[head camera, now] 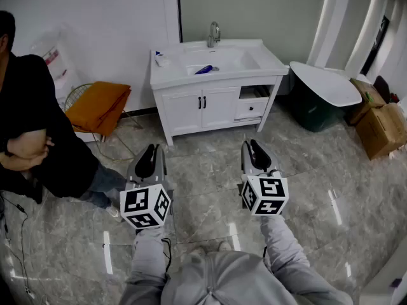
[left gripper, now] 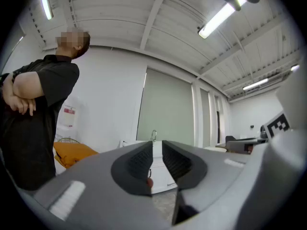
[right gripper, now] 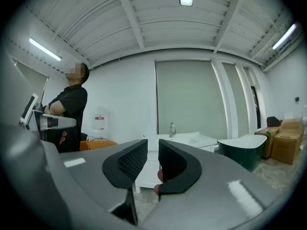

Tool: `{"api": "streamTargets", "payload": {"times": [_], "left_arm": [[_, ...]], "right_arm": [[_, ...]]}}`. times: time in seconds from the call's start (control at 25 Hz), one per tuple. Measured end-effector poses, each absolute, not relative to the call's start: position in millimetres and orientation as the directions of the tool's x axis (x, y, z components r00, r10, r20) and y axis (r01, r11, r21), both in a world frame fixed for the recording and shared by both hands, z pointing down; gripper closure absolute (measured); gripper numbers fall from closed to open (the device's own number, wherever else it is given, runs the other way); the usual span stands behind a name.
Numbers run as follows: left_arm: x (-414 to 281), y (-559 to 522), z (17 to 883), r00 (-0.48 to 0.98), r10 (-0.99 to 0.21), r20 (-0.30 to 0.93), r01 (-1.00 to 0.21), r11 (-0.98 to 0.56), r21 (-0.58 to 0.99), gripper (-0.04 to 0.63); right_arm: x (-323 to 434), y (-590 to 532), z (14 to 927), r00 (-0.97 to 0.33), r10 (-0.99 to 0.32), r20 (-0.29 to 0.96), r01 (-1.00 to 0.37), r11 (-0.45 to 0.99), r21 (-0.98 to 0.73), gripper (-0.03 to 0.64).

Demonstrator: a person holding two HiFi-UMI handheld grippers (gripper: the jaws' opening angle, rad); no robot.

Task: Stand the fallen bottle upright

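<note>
- Step in hand: the approach. No grasp has begun; both tongs are held level over the floor [head camera: 210,170], well apart from the white cabinet [head camera: 210,103].
- The left tongs [head camera: 151,149] are closed to a narrow slit with nothing between the jaws; the left gripper view [left gripper: 157,145] shows only the cabinet far off through the gap.
- The right tongs [head camera: 254,146] are likewise closed and empty, as the right gripper view [right gripper: 152,146] shows.
- The bottle [head camera: 205,69] appears to be the small blue thing lying on its side in the sink [head camera: 249,61], below the tap [head camera: 213,33]. It is too small to tell which end is the cap.
- A small white item [head camera: 160,60] sits on the worktop [head camera: 170,76] left of the sink; it looks unrelated to the task.
- A bystander [head camera: 38,119] stands at the left with arms folded, clear of the path to the cabinet.
- Next move, as I judge it: walk up to the cabinet, open one pair of tongs wide, reach down into the sink and close them across the bottle's body.
- Then it calls for tipping the bottle onto its base and letting go only once it stands steady; the curved sink bottom may make that tricky.
</note>
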State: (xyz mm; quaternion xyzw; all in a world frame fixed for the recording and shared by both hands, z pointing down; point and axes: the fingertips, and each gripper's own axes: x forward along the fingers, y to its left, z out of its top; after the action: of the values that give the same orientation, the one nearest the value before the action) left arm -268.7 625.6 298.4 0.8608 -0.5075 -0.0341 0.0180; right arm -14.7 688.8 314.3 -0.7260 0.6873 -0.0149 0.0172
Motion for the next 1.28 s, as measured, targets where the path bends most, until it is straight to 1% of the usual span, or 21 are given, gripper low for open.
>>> {"api": "streamTargets", "payload": {"times": [0.28, 0.64, 0.8, 1.0, 1.28], "left_arm": [[-267.5, 625.1, 293.1, 0.486, -0.873, -0.048, -0.871, -0.488, 0.055, 0.479], [-266.5, 623.8, 297.6, 0.497, -0.867, -0.039, -0.865, -0.498, 0.052, 0.479], [-273.7, 619.0, 306.6, 0.502, -0.865, -0.019, -0.863, -0.502, 0.055, 0.479], [-288.8, 610.6, 322.7, 0.504, -0.864, 0.005, -0.861, -0.502, 0.078, 0.479], [-288.9, 592.7, 334.8, 0.539, -0.842, 0.007, -0.841, -0.537, 0.064, 0.479]], "right_arm": [[-17.9, 689.9, 309.2, 0.048, -0.999, -0.016, -0.999, -0.047, -0.015, 0.545], [-18.9, 690.8, 310.4, 0.049, -0.999, -0.018, -0.998, -0.048, -0.031, 0.545], [-18.0, 691.2, 318.5, 0.057, -0.998, 0.004, -0.996, -0.058, -0.068, 0.545], [-26.8, 690.5, 335.2, 0.064, -0.997, 0.053, -0.997, -0.065, -0.03, 0.543], [-37.3, 681.8, 348.8, 0.089, -0.994, 0.06, -0.996, -0.09, -0.008, 0.543]]}}
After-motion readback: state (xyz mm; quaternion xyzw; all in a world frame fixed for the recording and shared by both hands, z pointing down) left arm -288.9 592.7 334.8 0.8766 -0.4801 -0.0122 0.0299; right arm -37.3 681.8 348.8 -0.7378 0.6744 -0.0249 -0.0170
